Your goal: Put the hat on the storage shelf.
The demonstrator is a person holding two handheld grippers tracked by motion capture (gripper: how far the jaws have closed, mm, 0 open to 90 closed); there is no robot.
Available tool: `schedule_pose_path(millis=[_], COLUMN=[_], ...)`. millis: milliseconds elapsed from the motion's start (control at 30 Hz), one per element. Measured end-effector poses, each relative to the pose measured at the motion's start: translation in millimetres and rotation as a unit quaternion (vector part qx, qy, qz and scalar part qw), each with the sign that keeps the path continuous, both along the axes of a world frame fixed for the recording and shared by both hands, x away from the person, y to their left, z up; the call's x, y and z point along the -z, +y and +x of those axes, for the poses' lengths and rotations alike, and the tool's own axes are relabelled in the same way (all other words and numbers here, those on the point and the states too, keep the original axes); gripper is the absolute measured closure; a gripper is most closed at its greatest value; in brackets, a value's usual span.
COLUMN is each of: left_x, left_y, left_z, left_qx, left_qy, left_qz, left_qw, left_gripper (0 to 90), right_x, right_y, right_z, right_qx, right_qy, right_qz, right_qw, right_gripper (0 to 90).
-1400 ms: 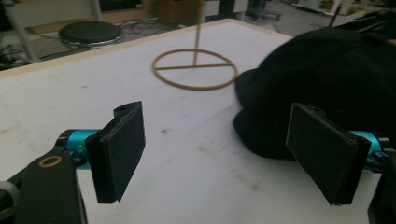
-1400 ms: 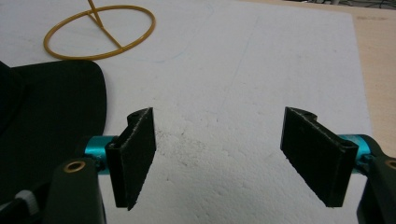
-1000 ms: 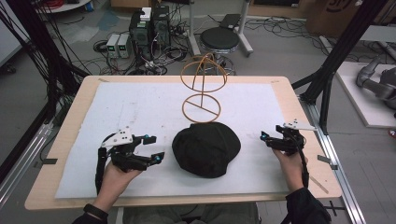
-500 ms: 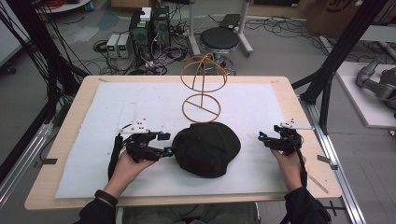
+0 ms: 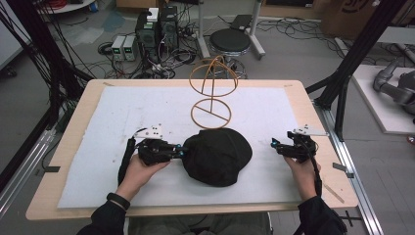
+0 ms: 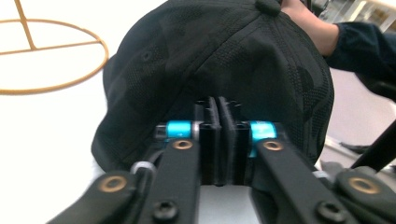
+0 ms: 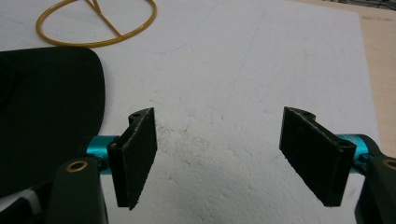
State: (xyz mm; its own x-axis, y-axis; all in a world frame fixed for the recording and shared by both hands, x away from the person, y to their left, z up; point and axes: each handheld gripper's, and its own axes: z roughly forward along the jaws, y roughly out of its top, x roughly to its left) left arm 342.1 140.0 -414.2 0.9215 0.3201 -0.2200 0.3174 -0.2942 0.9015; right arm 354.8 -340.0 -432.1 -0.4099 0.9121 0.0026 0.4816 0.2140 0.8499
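Over the last second the left tongs (image 5: 180, 150) have slid in from the near-left part of the table to the left edge of the black cap (image 5: 217, 155); the right tongs (image 5: 275, 145) have barely shifted.

Nearest the person, both forearms enter from the near edge. The left tongs sit low on the white mat (image 5: 98, 147), jaws pressed together, tips touching the cap's side. In the left gripper view the cap (image 6: 224, 60) rises right behind the shut jaws; whether any fabric is pinched between them cannot be told. The right tongs (image 7: 229, 154) hover near the right edge with jaws wide, holding nothing, well apart from the cap (image 7: 46, 116).

The cap lies mid-table toward the near edge. Just beyond it stands a gold wire stand (image 5: 211, 93), its ring base almost touching the cap.

Risk: with closed jaws, a further push could shove the cap sideways or into the light stand and topple it, instead of gripping fabric.
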Motion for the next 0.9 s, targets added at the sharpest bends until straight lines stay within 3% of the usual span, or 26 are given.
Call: schedule_pose_path(millis=[133,200,267,333,400,467,600,767,900], left_x=[-0.1,-2.5,-7.1,-9.4,-11.9,-9.9,-5.5,-1.4,0.0], left_y=[-0.4,1.8,3.8,4.3,0.9,-5.1,-17.3,-30.7,-38.0], left_z=[-0.7,-3.5,-11.4,-16.3,-33.3,-46.3,-59.2,-57.9,-58.2], left_qx=[0.002,-0.003,-0.02,-0.021,-0.033,-0.042,-0.071,-0.086,-0.085], left_qy=[0.0,0.001,-0.006,-0.01,-0.022,-0.041,-0.06,-0.062,-0.063], left_qz=[0.003,-0.007,-0.019,-0.024,-0.015,-0.003,0.028,0.051,0.067], left_qw=[1.0,1.0,0.9996,0.9995,0.9991,0.9983,0.9953,0.993,0.9921], left_gripper=[88.7,86.7,68.7,61.7,52.6,49.1,39.2,37.0,47.1], right_x=[-0.7,-0.8,-0.6,-0.1,0.5,0.1,-0.9,-1.1,-0.7], right_y=[0.9,0.8,0.6,0.2,-0.4,-0.2,1.9,4.6,5.8], right_z=[-0.4,-0.5,-0.6,-0.4,0.0,-0.2,-0.9,0.5,1.0], right_qx=[-0.001,-0.003,-0.002,-0.001,0.0,0.0,-0.003,-0.005,-0.008], right_qy=[0.001,0.0,0.0,0.0,0.003,0.002,0.002,0.0,0.001], right_qz=[0.002,-0.001,-0.001,0.0,0.002,0.001,0.002,0.0,-0.001], right_qw=[1.0,1.0,1.0,1.0,1.0,1.0,1.0,1.0,1.0], right_gripper=[27.1,27.2,27.2,27.2,27.2,27.2,27.2,27.2,27.2])
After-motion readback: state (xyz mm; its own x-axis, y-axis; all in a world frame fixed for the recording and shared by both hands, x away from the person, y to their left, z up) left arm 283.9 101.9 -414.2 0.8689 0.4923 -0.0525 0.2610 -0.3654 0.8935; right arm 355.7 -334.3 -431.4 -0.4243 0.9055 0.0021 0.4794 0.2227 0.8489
